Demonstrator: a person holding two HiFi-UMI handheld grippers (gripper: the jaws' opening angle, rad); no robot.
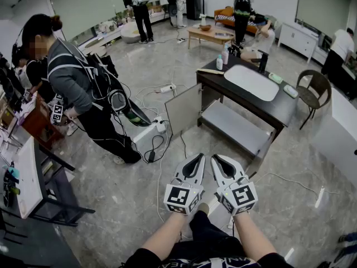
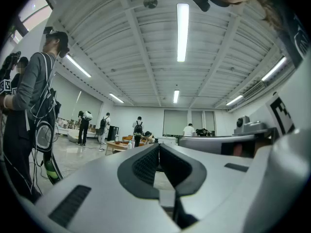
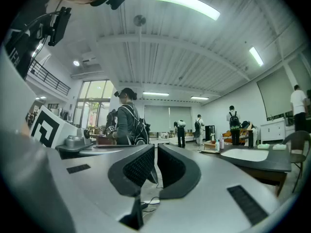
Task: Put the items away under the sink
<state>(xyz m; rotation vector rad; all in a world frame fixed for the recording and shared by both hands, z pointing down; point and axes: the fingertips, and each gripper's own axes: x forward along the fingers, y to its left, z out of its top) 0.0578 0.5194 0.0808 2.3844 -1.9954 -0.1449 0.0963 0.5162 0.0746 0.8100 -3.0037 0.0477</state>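
Both grippers are held low over the floor, side by side, pointing at the dark sink cabinet [image 1: 279, 113] a good way ahead. My left gripper [image 1: 196, 158] is shut and holds nothing; so is my right gripper [image 1: 218, 161]. The cabinet has a white basin [image 1: 251, 81], an open grey door [image 1: 183, 109] and a bare lower shelf [image 1: 234, 128]. On its top stand two pale bottles [image 1: 222, 60] and a black bottle [image 1: 263, 62], with green items [image 1: 275, 78] beside the basin. The left gripper view shows the left gripper [image 2: 159, 144] with jaws together. In the right gripper view the right gripper [image 3: 155, 147] is also closed, with the basin [image 3: 250, 154] to its right.
A person in a grey top [image 1: 72, 82] stands at the left with a backpack and cables. A power strip and cords [image 1: 159, 128] lie on the floor before the cabinet door. A chair [image 1: 313, 88] stands right of the cabinet, a white table [image 1: 28, 177] at the left. Several people are at the back.
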